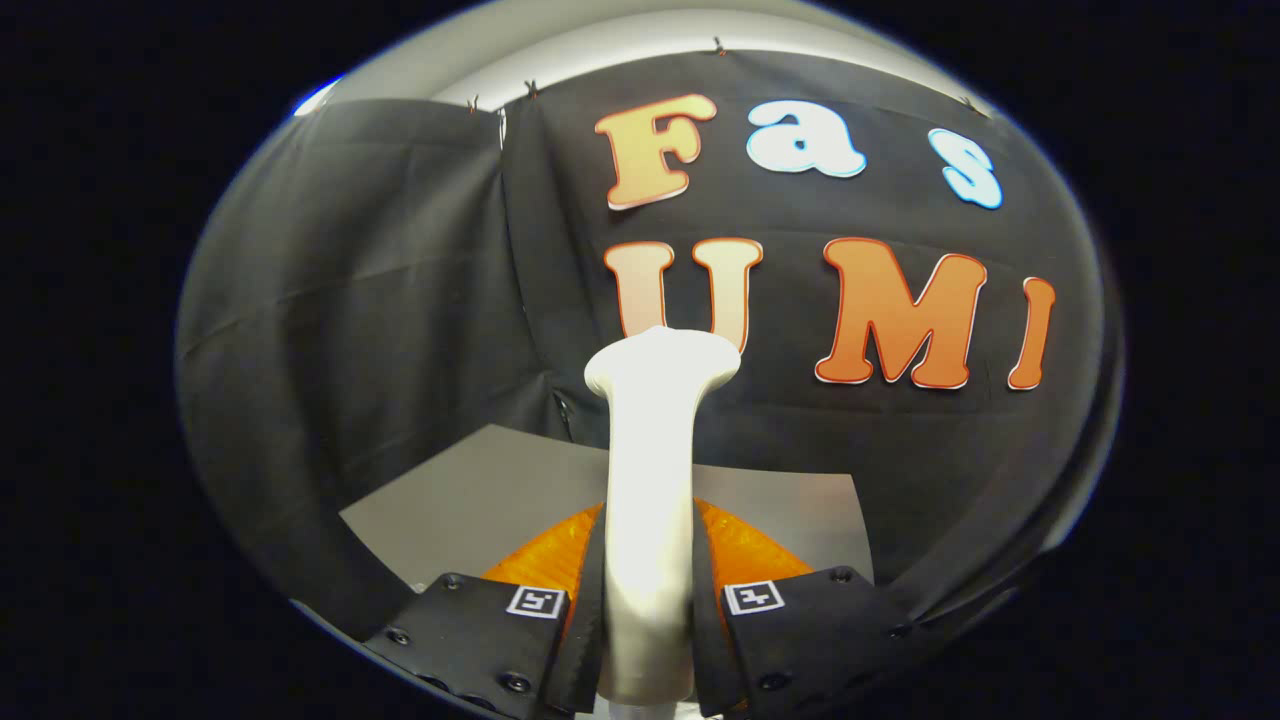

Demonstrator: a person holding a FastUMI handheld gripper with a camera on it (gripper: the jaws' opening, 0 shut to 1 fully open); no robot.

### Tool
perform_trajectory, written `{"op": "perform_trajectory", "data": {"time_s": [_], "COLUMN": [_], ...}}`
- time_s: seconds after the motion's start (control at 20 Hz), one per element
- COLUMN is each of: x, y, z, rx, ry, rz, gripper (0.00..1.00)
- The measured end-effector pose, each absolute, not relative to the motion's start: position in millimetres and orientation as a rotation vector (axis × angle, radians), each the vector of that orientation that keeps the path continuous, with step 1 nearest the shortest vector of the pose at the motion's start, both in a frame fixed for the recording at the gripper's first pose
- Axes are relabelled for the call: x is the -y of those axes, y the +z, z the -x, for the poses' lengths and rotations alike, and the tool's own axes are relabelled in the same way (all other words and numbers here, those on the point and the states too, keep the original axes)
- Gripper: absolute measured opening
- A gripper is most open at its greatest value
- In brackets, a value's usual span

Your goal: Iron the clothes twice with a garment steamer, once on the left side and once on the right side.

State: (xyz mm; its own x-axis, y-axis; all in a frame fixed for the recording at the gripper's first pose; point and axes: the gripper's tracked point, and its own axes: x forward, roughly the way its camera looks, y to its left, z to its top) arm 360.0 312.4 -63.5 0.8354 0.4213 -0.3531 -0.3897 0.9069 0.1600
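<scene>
Grey tabletop [470, 500] against black cloth wall [350, 300]; orange garment [745, 555] at 6 o'clock. Gripper [648, 640] clamps white garment steamer [650, 480], head at 12 o'clock.

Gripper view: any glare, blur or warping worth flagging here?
Gripper view: the white steamer, clamped between the gripper fingers, is overexposed and soft; fisheye bends the grey table edges; orange garment and wall cloth stay reasonably sharp.

Orange garment [745, 550] mostly behind steamer [650, 500]
</scene>
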Motion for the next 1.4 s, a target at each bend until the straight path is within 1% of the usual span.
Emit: {"op": "perform_trajectory", "data": {"time_s": [0.1,0.35,0.55,0.75,0.9,1.0,1.15,1.4], "x": [-297,-266,-240,-207,-173,-152,-126,-72], "y": [-44,-9,24,60,72,75,79,78], "z": [-329,-238,-186,-135,-107,-88,-76,-60], "rx": [-0.309,-0.176,-0.07,0.051,0.13,0.146,0.162,0.204], "ry": [0.432,0.451,0.473,0.456,0.407,0.38,0.34,0.225], "rz": [-0.129,-0.232,-0.214,-0.252,-0.207,-0.201,-0.203,-0.149], "gripper": [0.44,0.44,0.43,0.43,0.43,0.43,0.43,0.43]}}
